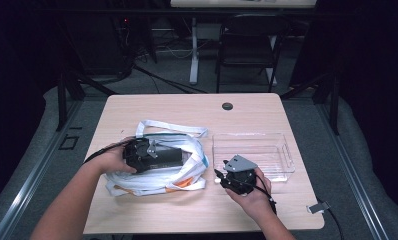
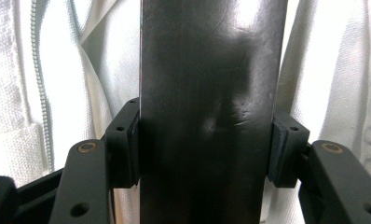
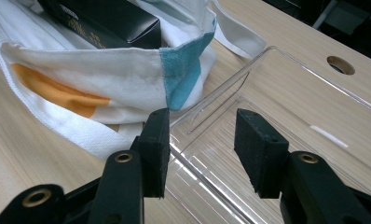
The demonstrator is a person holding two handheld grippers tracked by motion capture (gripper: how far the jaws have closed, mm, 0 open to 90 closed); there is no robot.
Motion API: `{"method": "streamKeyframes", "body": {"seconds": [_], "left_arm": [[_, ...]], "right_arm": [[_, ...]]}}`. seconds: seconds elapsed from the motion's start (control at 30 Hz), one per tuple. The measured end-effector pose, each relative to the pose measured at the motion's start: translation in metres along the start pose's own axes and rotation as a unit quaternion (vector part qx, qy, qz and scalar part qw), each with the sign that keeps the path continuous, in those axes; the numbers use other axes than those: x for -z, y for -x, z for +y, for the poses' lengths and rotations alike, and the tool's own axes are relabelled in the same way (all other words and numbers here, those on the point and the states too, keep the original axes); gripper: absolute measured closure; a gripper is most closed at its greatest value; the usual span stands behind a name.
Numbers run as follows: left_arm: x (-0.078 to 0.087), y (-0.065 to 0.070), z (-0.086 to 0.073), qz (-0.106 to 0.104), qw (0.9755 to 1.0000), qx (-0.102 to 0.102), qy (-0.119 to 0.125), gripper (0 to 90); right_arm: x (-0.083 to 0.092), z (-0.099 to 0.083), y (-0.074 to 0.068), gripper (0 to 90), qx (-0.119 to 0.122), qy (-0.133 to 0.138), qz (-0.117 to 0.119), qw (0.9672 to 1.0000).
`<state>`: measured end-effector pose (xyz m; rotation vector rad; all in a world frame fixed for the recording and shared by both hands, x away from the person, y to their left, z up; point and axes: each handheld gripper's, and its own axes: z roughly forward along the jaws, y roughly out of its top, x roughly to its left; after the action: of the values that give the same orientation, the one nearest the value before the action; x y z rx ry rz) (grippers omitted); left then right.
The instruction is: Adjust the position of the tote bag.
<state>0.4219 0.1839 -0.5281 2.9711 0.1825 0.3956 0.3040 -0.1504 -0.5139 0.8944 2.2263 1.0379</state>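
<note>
Two grippers are working at the tabletop (image 1: 137, 107); at the left, the left gripper (image 1: 137, 154) is reaching into a white tote bag (image 1: 152, 182) lying flat on its side, and its jaws are standing on either flank of a black box (image 2: 211, 112) with the pads against both faces, so they are gripping the box; the box is sitting inside the bag's mouth, probably being slid in or drawn out, and which I cannot tell; to the right of the bag, a clear plastic tray (image 1: 282, 150) is lying just beside it, likely a place for the bag's contents; at the near right, the right gripper (image 3: 202, 149) is hovering over the tray's near rim with its jaws parted and holding nothing, seemingly waiting close to steady the tray or bag.
</note>
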Motion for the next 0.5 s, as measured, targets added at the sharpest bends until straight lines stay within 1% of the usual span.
{"method": "streamKeyframes", "body": {"seconds": [0.23, 0.37, 0.5], "left_arm": [[0.0014, 0.0007, -0.0006, 0.0, 1.0, -0.004, -0.002, 42.5], [0.0013, 0.001, -0.0014, 0.001, 1.0, -0.007, 0.003, 42.7], [0.0023, 0.0014, -0.0021, 0.001, 1.0, -0.008, 0.002, 42.9]], "right_arm": [[0.0, 0.0, 0.0002, 55.4, 0.0, 0.001, 0.001, 1.0], [0.0001, -0.0002, 0.0004, 55.3, 0.0, 0.001, -0.002, 1.0], [0.0003, -0.0003, 0.0009, 55.3, 0.0, 0.0, -0.003, 1.0]]}}
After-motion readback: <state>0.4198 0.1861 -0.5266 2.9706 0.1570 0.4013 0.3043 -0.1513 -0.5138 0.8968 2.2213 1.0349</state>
